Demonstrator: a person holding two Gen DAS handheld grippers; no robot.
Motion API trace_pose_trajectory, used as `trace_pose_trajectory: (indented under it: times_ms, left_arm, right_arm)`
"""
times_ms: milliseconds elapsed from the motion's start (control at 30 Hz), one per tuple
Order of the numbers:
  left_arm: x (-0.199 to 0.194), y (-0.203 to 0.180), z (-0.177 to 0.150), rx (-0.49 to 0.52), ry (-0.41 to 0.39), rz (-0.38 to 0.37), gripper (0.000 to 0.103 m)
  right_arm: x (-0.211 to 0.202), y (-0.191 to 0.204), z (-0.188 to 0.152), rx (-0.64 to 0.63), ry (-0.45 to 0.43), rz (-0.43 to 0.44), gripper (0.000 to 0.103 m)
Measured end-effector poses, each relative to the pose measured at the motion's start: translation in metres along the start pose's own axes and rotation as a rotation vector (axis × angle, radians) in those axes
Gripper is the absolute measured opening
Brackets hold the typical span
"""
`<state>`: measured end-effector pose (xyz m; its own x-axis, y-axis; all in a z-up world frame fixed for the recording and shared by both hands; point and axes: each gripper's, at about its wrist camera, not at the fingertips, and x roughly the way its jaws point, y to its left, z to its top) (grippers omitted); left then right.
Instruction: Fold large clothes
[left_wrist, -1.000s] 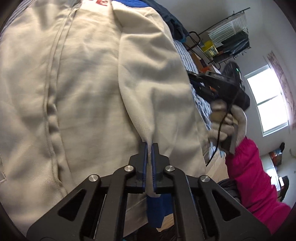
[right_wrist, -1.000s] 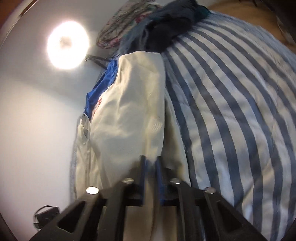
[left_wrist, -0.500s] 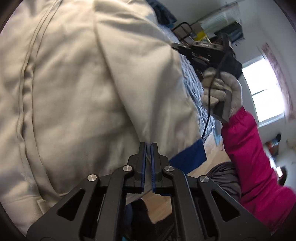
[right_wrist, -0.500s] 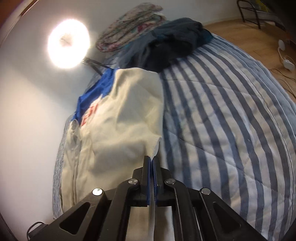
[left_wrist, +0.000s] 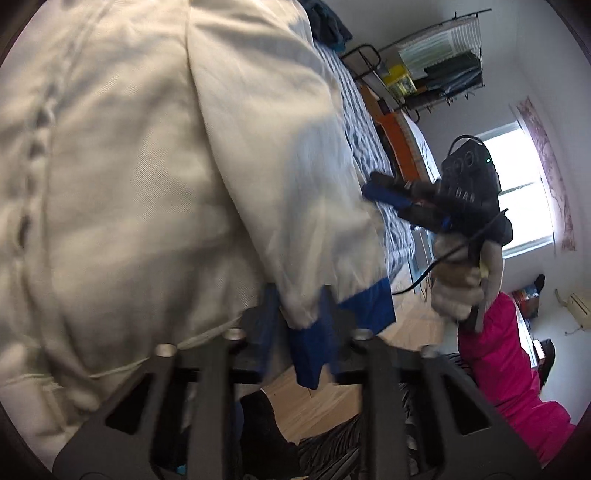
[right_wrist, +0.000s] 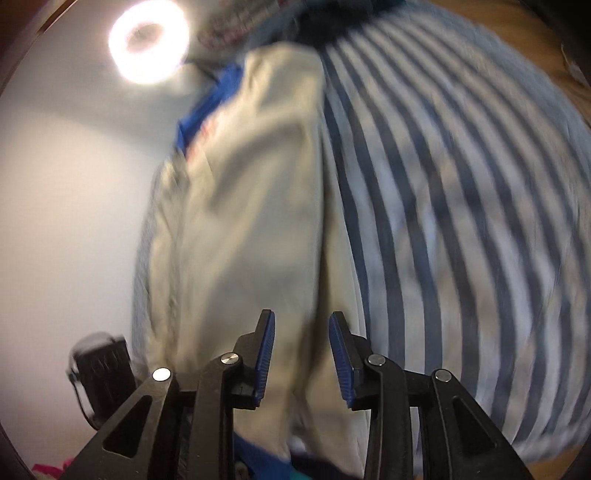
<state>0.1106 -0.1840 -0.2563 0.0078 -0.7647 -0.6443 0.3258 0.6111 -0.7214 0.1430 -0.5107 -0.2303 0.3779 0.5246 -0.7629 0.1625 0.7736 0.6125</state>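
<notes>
1. Cream garment (left_wrist: 155, 177), blue-trimmed: lay folded lengthwise on the striped bed (right_wrist: 461, 221), its blue hem (left_wrist: 369, 306) at the near edge, overhanging the wooden floor.
2. Left tool (left_wrist: 297, 306): jaws had just been opening, now narrowly parted; the hem corner sat between them, seemingly no longer pinched.
3. Right tool (right_wrist: 302, 345): jaws had just been opening, now moderately wide, with cloth beneath and nothing gripped.
4. Step in hand, as judged: releasing the fold. Best practice: open both tools fully, then draw back low and straight so the fresh edge did not drag.
</notes>
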Motion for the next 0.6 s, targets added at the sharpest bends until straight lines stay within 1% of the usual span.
trace_pose_trajectory:
  times_ms: [33, 67, 100, 133, 167, 200, 267, 300, 367, 400, 433, 467, 533, 600]
  left_arm:
    - [0.002, -0.001, -0.001, 0.011, 0.002, 0.007, 0.011]
    - [0.006, -0.004, -0.003, 0.017, 0.001, 0.010, 0.007]
    - [0.007, -0.005, -0.003, 0.021, 0.004, 0.008, 0.007]
    - [0.008, -0.005, -0.003, 0.020, 0.006, 0.005, 0.006]
    - [0.009, -0.007, -0.003, 0.018, 0.006, 0.003, 0.005]
    - [0.010, -0.009, -0.003, 0.019, 0.006, 0.002, 0.005]
    - [0.013, -0.016, -0.003, 0.024, 0.002, -0.006, 0.004]
    - [0.011, -0.019, -0.004, 0.023, -0.001, -0.016, 0.004]
    - [0.009, -0.021, -0.004, 0.027, -0.007, -0.027, 0.004]
    - [0.011, -0.024, -0.004, 0.037, -0.006, -0.024, 0.004]
    - [0.015, -0.027, -0.004, 0.058, -0.002, -0.004, 0.004]
    - [0.020, -0.028, -0.004, 0.070, 0.002, 0.011, 0.004]
    - [0.034, -0.028, -0.006, 0.083, 0.019, 0.037, 0.004]
    - [0.037, -0.032, -0.007, 0.113, 0.016, 0.066, 0.004]
  right_arm:
    - [0.006, -0.002, -0.008, 0.001, 0.028, 0.001, 0.033]
    - [0.009, -0.002, -0.012, -0.002, 0.037, 0.003, 0.031]
    - [0.011, 0.000, -0.018, -0.016, 0.042, 0.005, 0.024]
    - [0.012, 0.003, -0.021, -0.032, 0.044, 0.009, 0.015]
    - [0.013, 0.006, -0.023, -0.042, 0.046, 0.016, 0.002]
    - [0.011, 0.011, -0.024, -0.054, 0.036, 0.014, 0.001]
    - [0.002, 0.026, -0.028, -0.118, 0.003, -0.040, 0.000]
    - [-0.005, 0.032, -0.029, -0.142, -0.018, -0.053, 0.000]
    - [-0.021, 0.036, -0.031, -0.145, -0.061, -0.066, 0.000]
    - [-0.028, 0.033, -0.032, -0.132, -0.079, -0.067, 0.000]
    - [-0.032, 0.027, -0.033, -0.117, -0.088, -0.078, 0.000]
    - [-0.032, 0.023, -0.033, -0.114, -0.082, -0.097, 0.000]
    - [-0.020, 0.013, -0.033, -0.118, -0.050, -0.175, 0.000]
    - [-0.008, 0.011, -0.033, -0.138, -0.027, -0.212, 0.000]
